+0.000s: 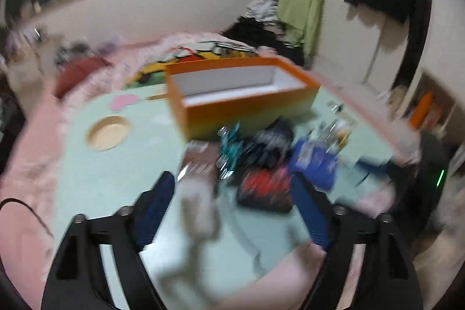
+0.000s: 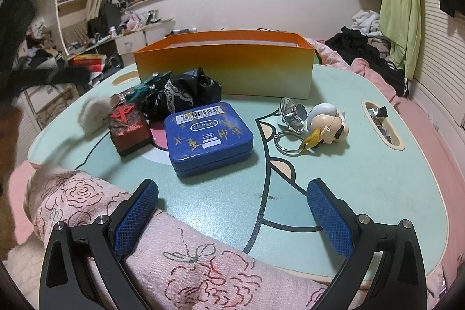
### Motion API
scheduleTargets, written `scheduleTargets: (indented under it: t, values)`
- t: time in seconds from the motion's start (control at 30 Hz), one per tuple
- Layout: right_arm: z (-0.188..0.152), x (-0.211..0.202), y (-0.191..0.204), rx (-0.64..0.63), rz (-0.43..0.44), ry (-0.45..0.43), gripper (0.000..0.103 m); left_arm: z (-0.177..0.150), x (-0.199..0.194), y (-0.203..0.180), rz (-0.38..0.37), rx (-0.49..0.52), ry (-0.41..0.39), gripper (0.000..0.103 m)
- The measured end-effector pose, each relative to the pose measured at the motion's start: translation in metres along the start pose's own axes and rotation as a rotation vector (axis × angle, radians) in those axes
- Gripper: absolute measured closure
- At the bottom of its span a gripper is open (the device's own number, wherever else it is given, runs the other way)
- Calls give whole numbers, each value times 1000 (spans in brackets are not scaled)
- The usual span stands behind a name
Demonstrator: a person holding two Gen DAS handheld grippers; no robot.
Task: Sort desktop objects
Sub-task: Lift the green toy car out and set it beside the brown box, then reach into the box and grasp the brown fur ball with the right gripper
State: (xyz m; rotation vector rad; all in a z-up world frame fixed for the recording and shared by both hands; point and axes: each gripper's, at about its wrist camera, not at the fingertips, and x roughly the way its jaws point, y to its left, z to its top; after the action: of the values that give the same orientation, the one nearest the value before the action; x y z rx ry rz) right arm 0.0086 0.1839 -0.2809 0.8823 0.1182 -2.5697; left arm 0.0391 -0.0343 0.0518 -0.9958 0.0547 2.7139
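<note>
On the far left of the mint green counter (image 2: pixel 377 182) a grey fluffy ball (image 2: pixel 92 112) sits close to the edge. Just beside it lies a red and black mahjong block (image 2: pixel 129 128), and behind that a teal wrapped thing (image 2: pixel 151 83) and a crumpled black bag (image 2: pixel 191 90). A blue tin (image 2: pixel 207 137) lies in the middle. To its right lie a small shiny metal cup (image 2: pixel 293 115), a ring (image 2: pixel 287 143) and a little doll head (image 2: pixel 328 121). An orange box (image 2: pixel 223 63) stands open behind them all, near the back edge.

The front right part of the counter is bare, with lots of room to move. A slot (image 2: pixel 380 125) near the right edge holds some things too small to make out. A pink blanket with flowers (image 2: pixel 145 237) covers the front left edge.

The left hand-held gripper (image 1: pixel 232 193) is spread wide over the pile, with nothing pinched. Its picture is very blurry, so the things under it are smeared; a round wooden dish (image 1: pixel 107 132) shows to the left. The right hand-held gripper (image 2: pixel 232 211) is also spread wide and holds nothing, above the front edge.
</note>
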Motion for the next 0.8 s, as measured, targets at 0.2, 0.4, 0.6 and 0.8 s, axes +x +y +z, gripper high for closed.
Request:
scheduleTargets:
  t: [0.2,0.4,0.6,0.8]
  values:
    - [-1,0,0,1,0,1,1,-41,33,-7,88,14,72,13]
    - [1,-1,0,0,-1,-2,1,-47,39,-16,162,-37,-53,10]
    - [1,-1,-1,0,-1,-2,1,-49,39,-16,162,-37,-63,10]
    - [4,-2,-2,4,-13,-5,1,-50,40,-14,164,-38,-65,9]
